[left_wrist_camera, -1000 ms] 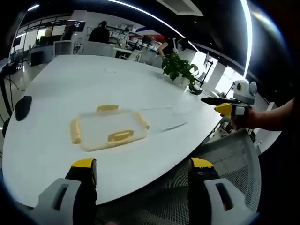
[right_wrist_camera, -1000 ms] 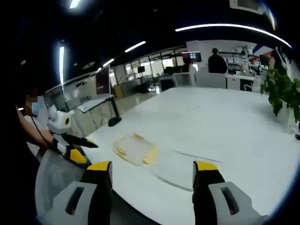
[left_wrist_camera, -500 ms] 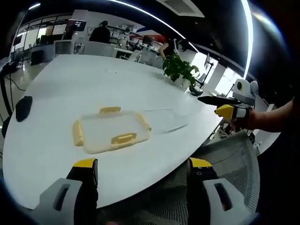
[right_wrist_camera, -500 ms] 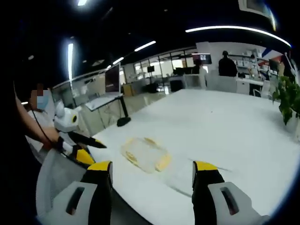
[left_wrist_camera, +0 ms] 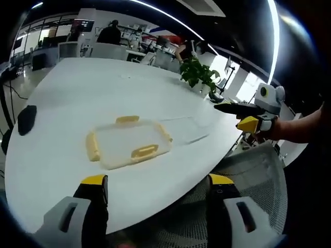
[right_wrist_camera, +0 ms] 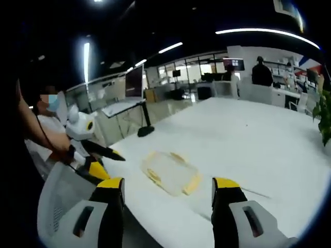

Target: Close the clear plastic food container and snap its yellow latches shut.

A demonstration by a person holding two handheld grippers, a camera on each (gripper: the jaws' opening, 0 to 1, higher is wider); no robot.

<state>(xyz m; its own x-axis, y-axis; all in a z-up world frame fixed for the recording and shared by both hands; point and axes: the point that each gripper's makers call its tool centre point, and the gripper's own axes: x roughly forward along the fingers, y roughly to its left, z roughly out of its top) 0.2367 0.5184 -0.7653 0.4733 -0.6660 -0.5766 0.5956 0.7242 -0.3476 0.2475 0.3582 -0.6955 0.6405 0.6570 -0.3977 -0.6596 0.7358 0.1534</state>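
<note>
A flat clear plastic container (left_wrist_camera: 129,142) with yellow latches (left_wrist_camera: 145,151) on its sides lies on the white table (left_wrist_camera: 77,93). A faint clear outline (left_wrist_camera: 189,129) lies on the table to its right. My left gripper (left_wrist_camera: 156,186) hovers open short of the table's near edge, well back from the container. My right gripper (left_wrist_camera: 248,118), held in a hand, comes in from the right, off the table's edge. From the right gripper view, the container (right_wrist_camera: 170,173) lies ahead of my open right gripper (right_wrist_camera: 168,191), and the left gripper (right_wrist_camera: 95,161) is at the left.
A potted plant (left_wrist_camera: 199,75) stands at the table's far right edge. A black object (left_wrist_camera: 26,119) lies near the left edge. A grey mesh chair (left_wrist_camera: 243,175) sits between me and the table. A monitor on a stand (right_wrist_camera: 137,85) rises beyond the table.
Both cameras have shifted a little, so the container sits nearer the middle of the right gripper view. The container has not moved on the table. Both grippers stay open.
</note>
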